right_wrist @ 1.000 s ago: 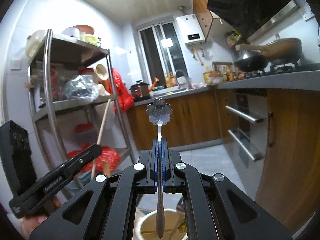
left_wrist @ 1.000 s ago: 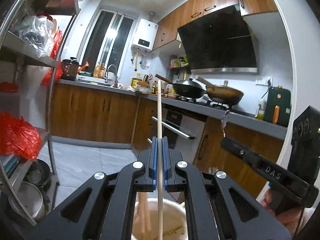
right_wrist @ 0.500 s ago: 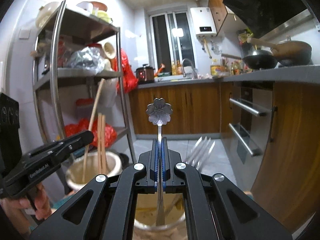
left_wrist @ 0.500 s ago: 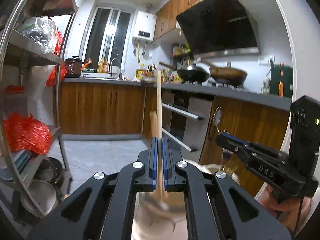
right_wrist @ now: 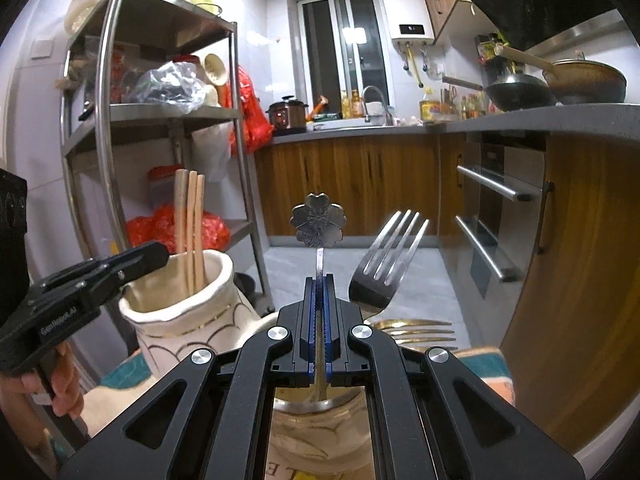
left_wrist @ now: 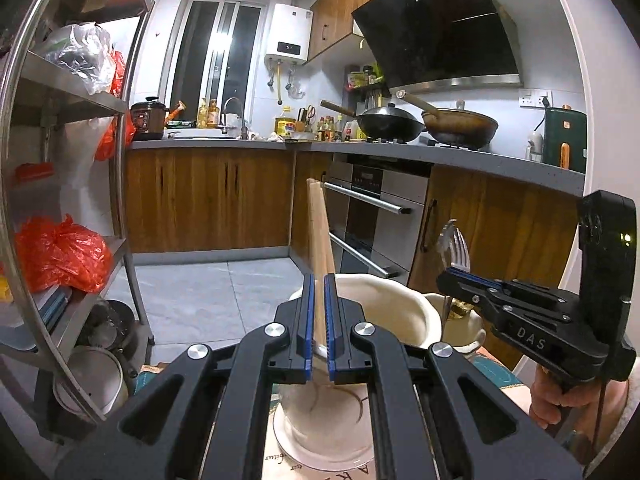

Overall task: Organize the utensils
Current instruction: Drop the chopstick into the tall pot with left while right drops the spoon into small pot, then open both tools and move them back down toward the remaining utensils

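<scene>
My right hand-held gripper [right_wrist: 319, 328] pinches the upright spoon [right_wrist: 318, 224] directly above its jar [right_wrist: 320, 432]; left hand-held gripper [left_wrist: 319, 332] slack around chopsticks [left_wrist: 318, 240].

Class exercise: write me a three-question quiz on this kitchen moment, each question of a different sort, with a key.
1. True or false: the right gripper is shut on a flower-ended utensil.
2. Multiple choice: the chopsticks stand in A) the cream holder, B) a wok, C) the sink.
3. Fill in: the left gripper fingers are ____ around the chopsticks.

Key: 1 true; 2 A; 3 open.
</scene>
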`<control>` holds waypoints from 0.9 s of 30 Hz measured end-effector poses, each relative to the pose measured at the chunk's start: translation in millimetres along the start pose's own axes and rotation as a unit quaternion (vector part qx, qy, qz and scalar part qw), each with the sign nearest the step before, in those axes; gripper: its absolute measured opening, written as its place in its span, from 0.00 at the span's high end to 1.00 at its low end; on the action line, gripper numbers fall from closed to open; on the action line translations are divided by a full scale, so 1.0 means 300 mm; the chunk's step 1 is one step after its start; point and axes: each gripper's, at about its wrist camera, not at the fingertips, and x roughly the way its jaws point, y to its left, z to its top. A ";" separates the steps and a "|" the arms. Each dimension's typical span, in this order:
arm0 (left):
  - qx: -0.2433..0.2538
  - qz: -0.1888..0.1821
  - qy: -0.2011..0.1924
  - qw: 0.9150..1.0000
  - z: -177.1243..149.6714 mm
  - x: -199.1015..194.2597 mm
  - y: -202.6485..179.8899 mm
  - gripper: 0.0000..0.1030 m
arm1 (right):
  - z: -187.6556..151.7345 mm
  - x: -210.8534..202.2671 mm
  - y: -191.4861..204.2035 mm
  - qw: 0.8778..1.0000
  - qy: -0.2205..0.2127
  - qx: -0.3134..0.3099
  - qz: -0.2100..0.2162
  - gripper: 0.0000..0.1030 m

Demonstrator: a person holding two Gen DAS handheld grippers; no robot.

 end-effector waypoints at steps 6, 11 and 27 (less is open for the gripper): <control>0.000 0.007 -0.002 1.000 0.013 -0.021 0.011 0.94 | 0.002 -0.013 -0.005 1.000 0.000 0.002 -0.007 0.95; -0.006 0.008 -0.006 1.000 0.013 -0.055 0.013 0.67 | 0.004 -0.030 -0.015 1.000 -0.004 0.009 -0.004 0.83; -0.010 0.051 -0.012 0.999 -0.005 -0.210 0.046 0.06 | 0.001 -0.271 -0.036 0.999 -0.020 0.002 -0.030 0.09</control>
